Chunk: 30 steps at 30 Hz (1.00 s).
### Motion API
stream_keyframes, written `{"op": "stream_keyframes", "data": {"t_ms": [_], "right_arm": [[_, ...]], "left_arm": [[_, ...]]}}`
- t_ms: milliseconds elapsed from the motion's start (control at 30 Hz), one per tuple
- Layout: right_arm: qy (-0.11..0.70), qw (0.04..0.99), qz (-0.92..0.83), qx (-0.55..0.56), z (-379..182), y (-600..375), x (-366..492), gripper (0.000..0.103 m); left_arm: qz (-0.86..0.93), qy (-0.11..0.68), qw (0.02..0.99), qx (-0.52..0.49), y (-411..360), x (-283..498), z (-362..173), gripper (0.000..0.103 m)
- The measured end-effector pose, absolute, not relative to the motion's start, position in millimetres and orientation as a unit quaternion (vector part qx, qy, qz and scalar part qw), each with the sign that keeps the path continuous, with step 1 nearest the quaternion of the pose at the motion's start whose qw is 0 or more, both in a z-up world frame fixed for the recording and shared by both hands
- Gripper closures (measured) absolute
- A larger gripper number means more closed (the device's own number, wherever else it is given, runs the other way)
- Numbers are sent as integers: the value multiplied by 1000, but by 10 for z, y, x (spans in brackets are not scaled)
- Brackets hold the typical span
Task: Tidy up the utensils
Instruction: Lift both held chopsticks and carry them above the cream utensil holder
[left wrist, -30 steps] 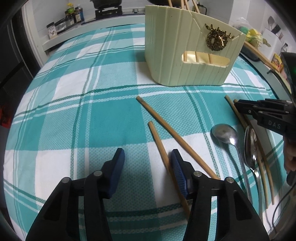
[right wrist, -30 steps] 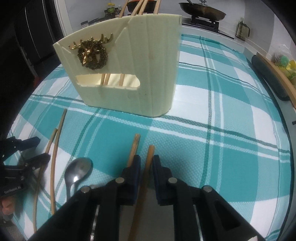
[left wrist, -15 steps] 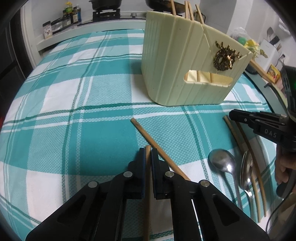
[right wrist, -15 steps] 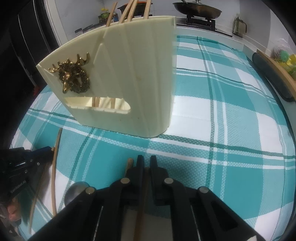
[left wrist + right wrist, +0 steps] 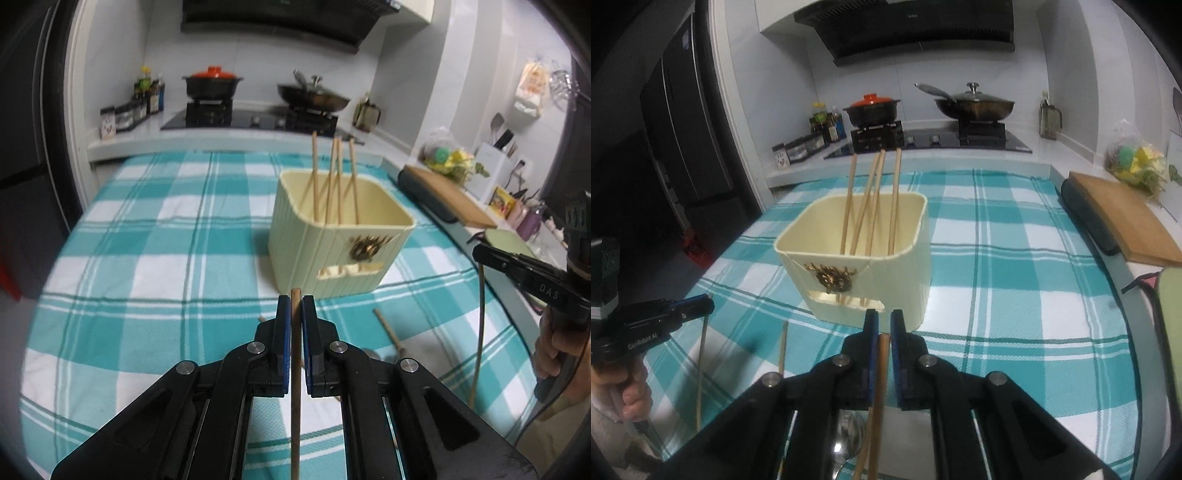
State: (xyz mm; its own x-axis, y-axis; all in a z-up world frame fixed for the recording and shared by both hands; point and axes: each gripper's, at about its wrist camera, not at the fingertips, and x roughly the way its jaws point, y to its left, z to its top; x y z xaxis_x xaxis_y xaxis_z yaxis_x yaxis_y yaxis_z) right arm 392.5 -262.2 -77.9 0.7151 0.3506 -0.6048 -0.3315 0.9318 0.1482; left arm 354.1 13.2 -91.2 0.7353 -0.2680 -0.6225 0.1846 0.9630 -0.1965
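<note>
A cream utensil holder with a gold deer badge stands on the teal checked cloth and holds several wooden chopsticks. It also shows in the right wrist view. My left gripper is shut on a wooden chopstick and holds it lifted, short of the holder. My right gripper is shut on another wooden chopstick, also lifted in front of the holder. Another chopstick lies on the cloth. A spoon shows under the right gripper.
A cutting board lies on the counter at the right. A stove with a red-lidded pot and a wok stands behind the table. Spice jars line the back left. Two thin sticks lie at the left.
Both grippers closed on chopsticks and lifted them off the cloth. Both views rose and tilted up, so the holder's open top and the stove now show.
</note>
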Motion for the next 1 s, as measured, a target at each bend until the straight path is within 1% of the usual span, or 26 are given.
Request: {"op": "stream_keyframes", "data": {"t_ms": [200,333,567,1000], "right_arm": [[271,943,194,11,-310,-2662,3426,96],[236,952,195,10,-78,-2669,3175,96],[202,962,184,0,78,-2608,3013,96],[171,969,177,-6,341,-2605,2993,96]], "left_arm": [[-143,307,939,-63,194,3246,-577,98],[-157,291,942,-61,179,3115,-446,98],[-154,259,952,-59,160,2975,-278,99],[-149,233,958,-74,222,3054,-30,99]]}}
